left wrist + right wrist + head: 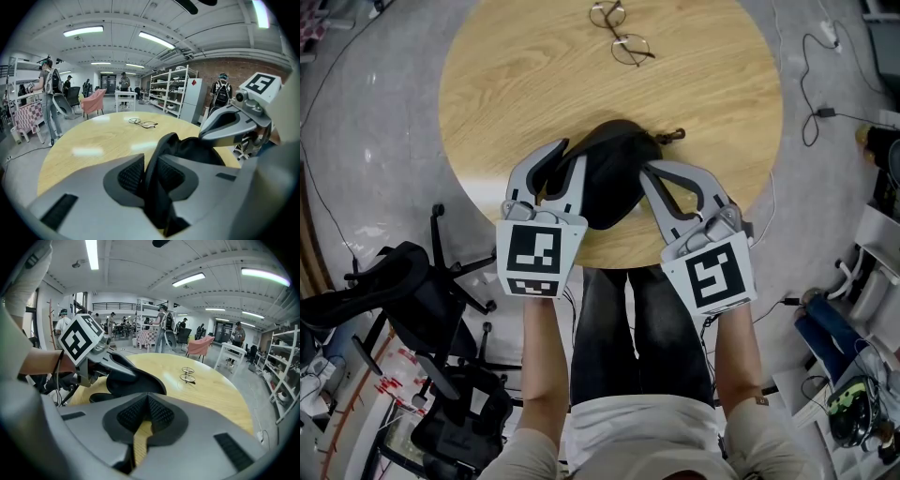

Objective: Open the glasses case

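A black glasses case [614,173] lies near the front edge of the round wooden table [516,84]. My left gripper [565,167] is shut on the case's left edge; in the left gripper view its pads [131,174] pinch a thin black flap of the case [197,150]. My right gripper [654,173] rests against the case's right side, jaws shut. In the right gripper view nothing lies between its pads [161,416], and only bare table shows below them. The case [136,383] sits to their left.
A pair of wire-rimmed glasses [623,33] lies at the far side of the table. A black office chair [422,291] stands on the floor at the left. Cables and clutter [853,356] lie to the right. People and shelves fill the room behind.
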